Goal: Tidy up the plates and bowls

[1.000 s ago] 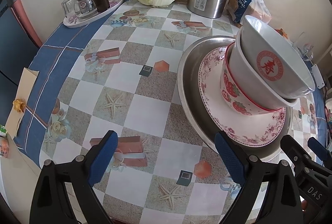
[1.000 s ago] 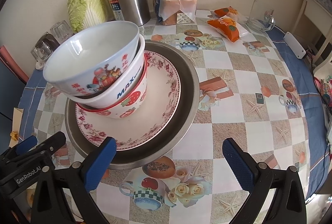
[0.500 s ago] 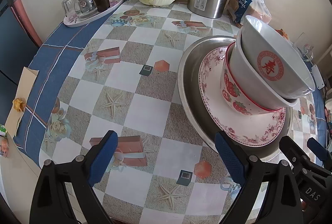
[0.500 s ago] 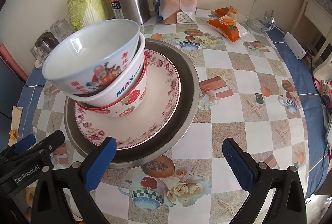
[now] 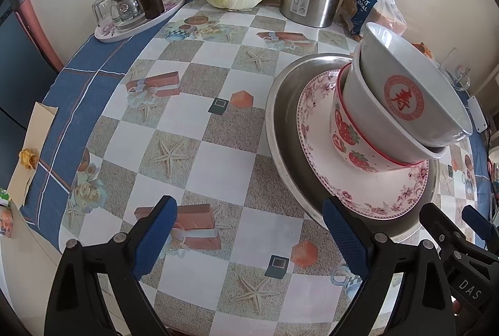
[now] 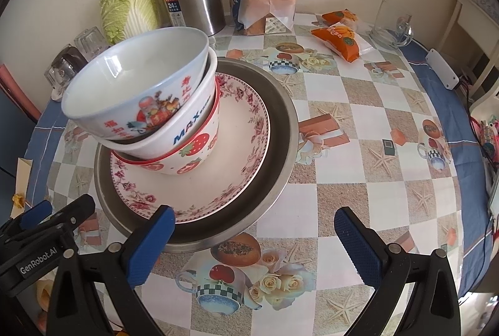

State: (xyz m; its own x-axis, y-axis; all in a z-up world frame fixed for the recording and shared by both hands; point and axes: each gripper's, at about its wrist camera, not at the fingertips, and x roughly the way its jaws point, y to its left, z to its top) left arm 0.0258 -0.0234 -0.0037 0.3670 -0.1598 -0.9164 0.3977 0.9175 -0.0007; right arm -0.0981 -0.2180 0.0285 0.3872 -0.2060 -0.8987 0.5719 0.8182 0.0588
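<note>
1. Still, almost nothing has changed since a second ago: both grippers hang in the same spots over the table (image 5: 218, 130), and the dishes have not moved.
2. The left gripper (image 5: 249, 237) has its fingers spread wide and holds nothing. The right gripper (image 6: 255, 245) is spread wide too, also with nothing in it.
3. The dishes sit in one pile between the two grippers, near the table's middle.
4. The pile stands up tall, and the bowls tip toward the left gripper's side.
5. At the bottom is a shiny metal plate (image 6: 280, 130). On it lies a flowery plate (image 6: 237, 155). Then come a strawberry bowl (image 6: 193, 155), a white bowl (image 6: 187, 130) and a picture bowl (image 6: 149, 105) on top.
</note>
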